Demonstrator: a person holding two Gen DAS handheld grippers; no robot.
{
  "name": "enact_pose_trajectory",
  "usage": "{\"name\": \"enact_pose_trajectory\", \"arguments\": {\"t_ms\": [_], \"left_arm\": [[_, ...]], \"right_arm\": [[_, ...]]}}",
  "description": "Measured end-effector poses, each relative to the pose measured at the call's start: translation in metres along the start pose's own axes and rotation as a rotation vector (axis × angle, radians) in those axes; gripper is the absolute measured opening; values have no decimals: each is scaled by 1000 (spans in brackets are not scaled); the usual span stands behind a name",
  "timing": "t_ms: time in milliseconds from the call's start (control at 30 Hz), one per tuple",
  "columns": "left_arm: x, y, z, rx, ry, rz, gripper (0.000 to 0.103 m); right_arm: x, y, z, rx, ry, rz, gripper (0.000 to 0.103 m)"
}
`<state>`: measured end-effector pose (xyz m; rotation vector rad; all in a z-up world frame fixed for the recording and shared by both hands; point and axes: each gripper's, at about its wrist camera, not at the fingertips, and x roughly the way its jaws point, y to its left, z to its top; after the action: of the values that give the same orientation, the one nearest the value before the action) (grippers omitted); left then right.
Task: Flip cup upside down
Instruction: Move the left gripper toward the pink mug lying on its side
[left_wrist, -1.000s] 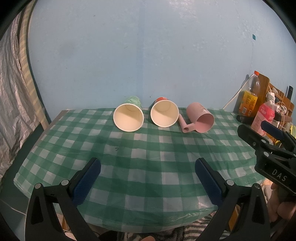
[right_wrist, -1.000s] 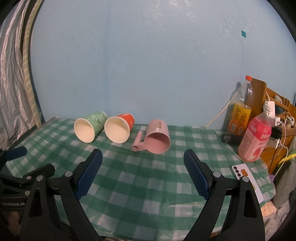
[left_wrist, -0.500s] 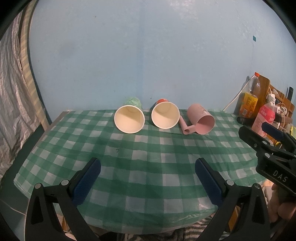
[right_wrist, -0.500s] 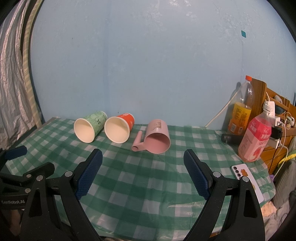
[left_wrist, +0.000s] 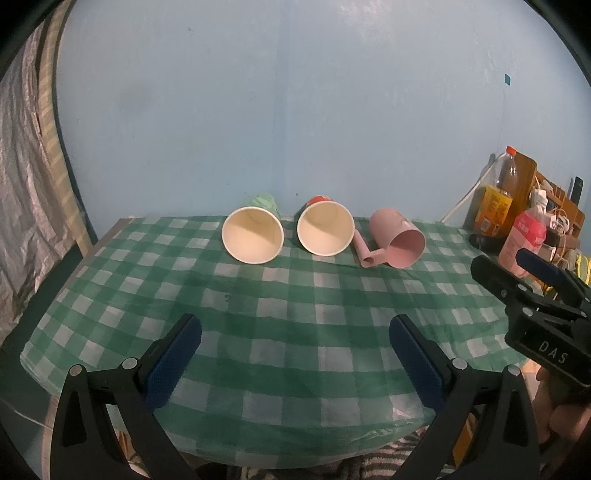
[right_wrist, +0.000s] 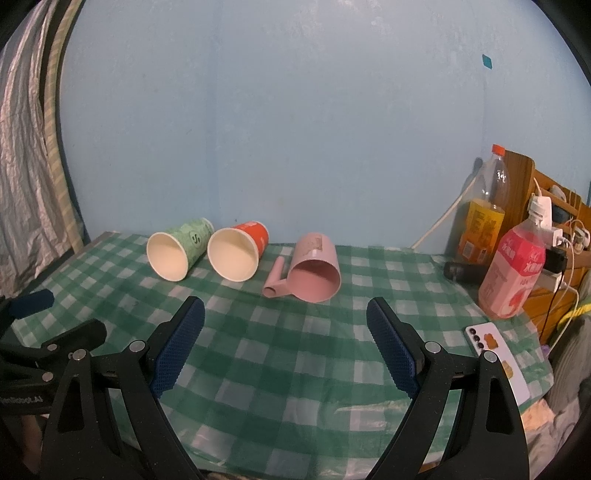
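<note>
Three cups lie on their sides at the back of the green checked table (left_wrist: 295, 332), mouths toward me: a green paper cup (left_wrist: 253, 234) (right_wrist: 177, 251), a red paper cup (left_wrist: 325, 228) (right_wrist: 238, 251) and a pink plastic mug with a handle (left_wrist: 400, 243) (right_wrist: 314, 271). My left gripper (left_wrist: 293, 354) is open and empty above the table's front edge, well short of the cups. My right gripper (right_wrist: 286, 341) is open and empty, also near the front, facing the pink mug. Each gripper shows at the edge of the other's view.
At the right edge stand an orange drink bottle (right_wrist: 484, 218), a pink drink bottle (right_wrist: 513, 269), a wooden rack with chargers and cables (right_wrist: 546, 214), a dark cylinder (right_wrist: 463, 271) and a phone (right_wrist: 496, 354). A silver curtain (right_wrist: 26, 155) hangs at the left.
The left wrist view has shifted slightly so the cups sit a little lower. The right gripper and the cups have not moved.
</note>
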<state>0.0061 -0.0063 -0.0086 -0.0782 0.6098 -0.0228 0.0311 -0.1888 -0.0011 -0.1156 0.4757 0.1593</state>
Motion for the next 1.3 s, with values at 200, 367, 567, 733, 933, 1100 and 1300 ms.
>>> {"name": "enact_pose_trajectory", "arguments": {"t_ms": [200,367,567,733,933,1100,1300], "left_arm": [[9,-4,4,-17,34,-20,103],[23,-12,16,-16,86,-37,103],[38,-24,35,4,143,-77,103],[51,-37,59,54,179,-82,103],[75,-55,89,68,253,-134,103],[100,-72,109,80,311,-146,103],[140,-86,128,46,392,-153,103]], "right_arm": [[4,-9,3,10,15,16,88],[9,-27,12,41,32,41,88],[14,-49,30,46,42,35,88],[24,-65,45,48,79,70,88],[42,-81,63,59,133,107,88],[65,-98,80,121,215,170,89],[100,-118,93,213,327,233,89]]}}
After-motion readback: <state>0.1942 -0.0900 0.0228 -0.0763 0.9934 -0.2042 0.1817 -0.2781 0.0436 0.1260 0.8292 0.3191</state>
